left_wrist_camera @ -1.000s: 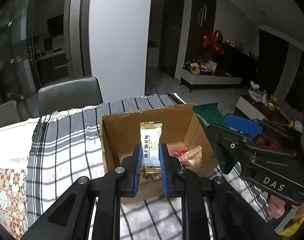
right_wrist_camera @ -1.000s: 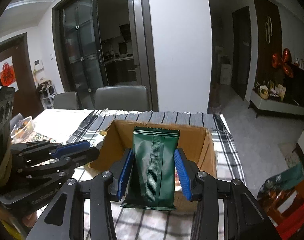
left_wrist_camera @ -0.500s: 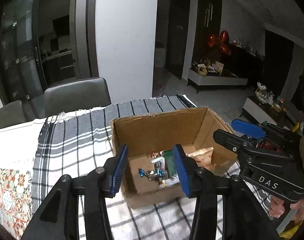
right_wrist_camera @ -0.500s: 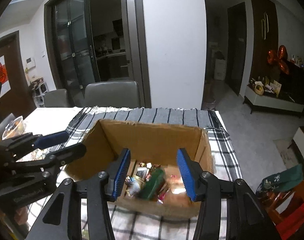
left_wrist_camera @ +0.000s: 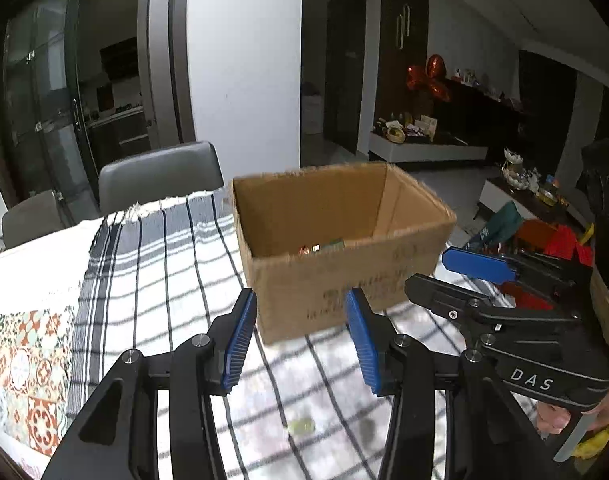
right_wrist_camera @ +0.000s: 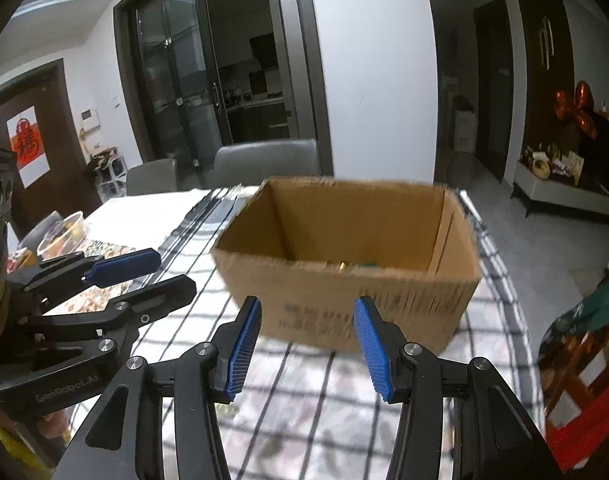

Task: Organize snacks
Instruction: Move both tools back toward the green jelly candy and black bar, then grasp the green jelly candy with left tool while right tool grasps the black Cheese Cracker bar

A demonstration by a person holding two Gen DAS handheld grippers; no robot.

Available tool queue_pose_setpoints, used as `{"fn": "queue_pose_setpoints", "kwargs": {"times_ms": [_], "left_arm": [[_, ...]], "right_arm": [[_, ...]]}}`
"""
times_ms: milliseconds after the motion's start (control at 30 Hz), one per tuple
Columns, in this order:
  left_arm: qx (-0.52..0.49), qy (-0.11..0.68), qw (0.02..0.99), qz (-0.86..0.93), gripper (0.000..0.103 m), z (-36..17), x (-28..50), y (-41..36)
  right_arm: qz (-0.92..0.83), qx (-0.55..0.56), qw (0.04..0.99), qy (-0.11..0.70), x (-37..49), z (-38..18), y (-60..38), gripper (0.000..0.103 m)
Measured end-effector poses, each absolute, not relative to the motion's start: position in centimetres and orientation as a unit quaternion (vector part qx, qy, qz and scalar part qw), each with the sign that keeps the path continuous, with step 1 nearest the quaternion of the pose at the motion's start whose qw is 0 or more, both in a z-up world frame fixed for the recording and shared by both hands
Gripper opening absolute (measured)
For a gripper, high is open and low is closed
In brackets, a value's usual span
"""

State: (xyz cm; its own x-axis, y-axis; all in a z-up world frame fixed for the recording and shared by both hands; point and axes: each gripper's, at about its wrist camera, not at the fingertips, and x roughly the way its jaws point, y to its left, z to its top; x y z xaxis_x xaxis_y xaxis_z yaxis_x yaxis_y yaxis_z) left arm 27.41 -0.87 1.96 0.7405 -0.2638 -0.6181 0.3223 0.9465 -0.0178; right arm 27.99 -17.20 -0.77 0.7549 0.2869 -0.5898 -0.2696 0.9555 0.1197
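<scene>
Left claw (left_wrist_camera: 300, 340): hovering released, gripping nothing, near the cardboard box (left_wrist_camera: 344, 280).
Right claw (right_wrist_camera: 306, 346): hovering released, gripping nothing.
Snack packets (left_wrist_camera: 322, 247): lying inside the box.

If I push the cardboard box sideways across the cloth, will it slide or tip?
The cardboard box is wide and low, so it will probably slide, not tip. It looks nearly empty, so likely light. The checked cloth may bunch up beneath it.

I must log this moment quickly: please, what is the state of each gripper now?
Left gripper: open, holding nothing.
Right gripper: open, holding nothing.
Both are in front of the cardboard box.
</scene>
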Motion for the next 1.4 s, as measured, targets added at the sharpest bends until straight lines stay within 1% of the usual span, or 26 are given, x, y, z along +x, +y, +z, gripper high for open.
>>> {"fn": "queue_pose_setpoints", "kwargs": {"times_ms": [333, 600, 900, 1000, 1267, 1400], "left_arm": [[0.042, 0.374, 0.911, -0.171, 0.045, -4.1, 24.8, 0.3], [0.051, 0.413, 0.890, -0.188, 0.043, -8.8, 24.8, 0.5], [0.059, 0.428, 0.875, -0.221, 0.041, -11.6, 26.5, 0.2], [0.071, 0.430, 0.873, -0.220, 0.037, -12.3, 26.9, -0.1], [0.091, 0.437, 0.869, -0.214, 0.036, -13.3, 27.2, -0.8], [0.095, 0.437, 0.871, -0.201, 0.025, -13.6, 27.1, -0.9]], "right_arm": [[0.150, 0.018, 0.919, 0.365, 25.6, -5.9, -15.4, 0.050], [0.142, 0.005, 0.909, 0.392, 24.6, -9.0, -14.2, 0.050], [0.134, 0.012, 0.893, 0.430, 25.2, -11.6, -14.0, 0.050], [0.132, 0.016, 0.889, 0.437, 25.4, -12.1, -14.0, 0.050], [0.133, 0.019, 0.886, 0.444, 25.7, -12.6, -13.9, 0.050], [0.133, 0.019, 0.885, 0.446, 25.7, -12.8, -13.9, 0.050]]}}
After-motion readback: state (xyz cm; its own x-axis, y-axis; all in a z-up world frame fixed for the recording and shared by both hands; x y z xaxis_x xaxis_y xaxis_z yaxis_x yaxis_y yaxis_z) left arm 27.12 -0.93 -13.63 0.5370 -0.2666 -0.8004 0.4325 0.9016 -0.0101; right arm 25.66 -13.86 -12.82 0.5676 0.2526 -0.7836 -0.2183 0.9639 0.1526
